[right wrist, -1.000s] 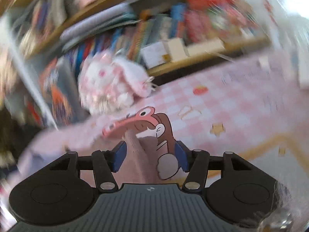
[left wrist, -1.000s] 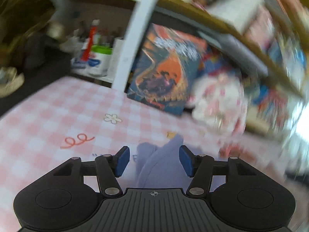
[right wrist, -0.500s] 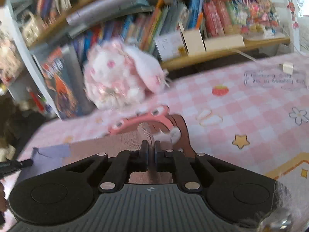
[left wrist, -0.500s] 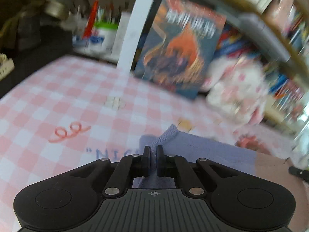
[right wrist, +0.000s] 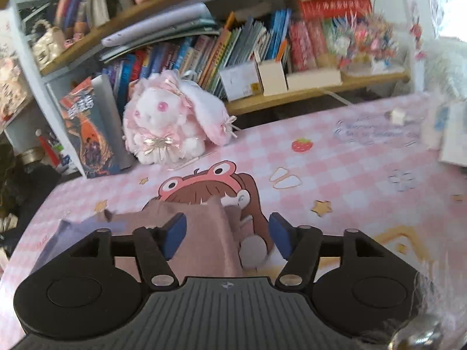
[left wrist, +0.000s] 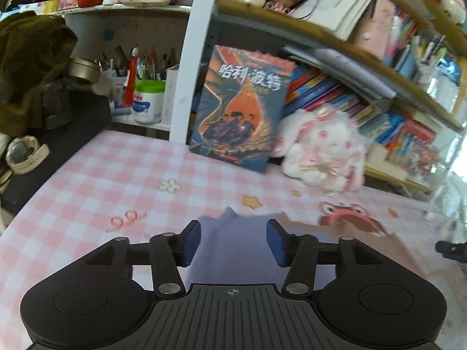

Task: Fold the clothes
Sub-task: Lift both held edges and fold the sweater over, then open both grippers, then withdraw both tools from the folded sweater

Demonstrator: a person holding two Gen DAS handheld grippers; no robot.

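Left and right wrist views of a fold in progress. The left hand-held gripper (left wrist: 233, 240) stands with its jaws spread wide, gripping nothing; the lilac end of the garment (left wrist: 230, 250) lies flat on the worktop (left wrist: 87, 192) directly between and below its fingers, one corner poking up just ahead of them. The right hand-held gripper (right wrist: 227, 233) is likewise spread open and empty; the dusty-pink end of the same garment (right wrist: 204, 236) lies between its fingers, rising in a loose ridge just ahead of the left finger, with the worktop's printed frog-hooded cartoon figure (right wrist: 204, 180) showing just beyond it.

Handling, as judged from the drape: the cloth is thin, soft and light, with no stiffness of its own; it buckles into peaks where pushed and will sag from any single point of hold. It is neither fragile nor slippery against the padded fingers (left wrist: 193, 242). The best purchase is probably at the corners or the hem edge nearest each gripper, pinching through all layers, both ends taken together so the panel stays taut. A plush rabbit (right wrist: 169, 122) and an upright book (left wrist: 242, 108) stand well ahead of both grippers, apart from the cloth.
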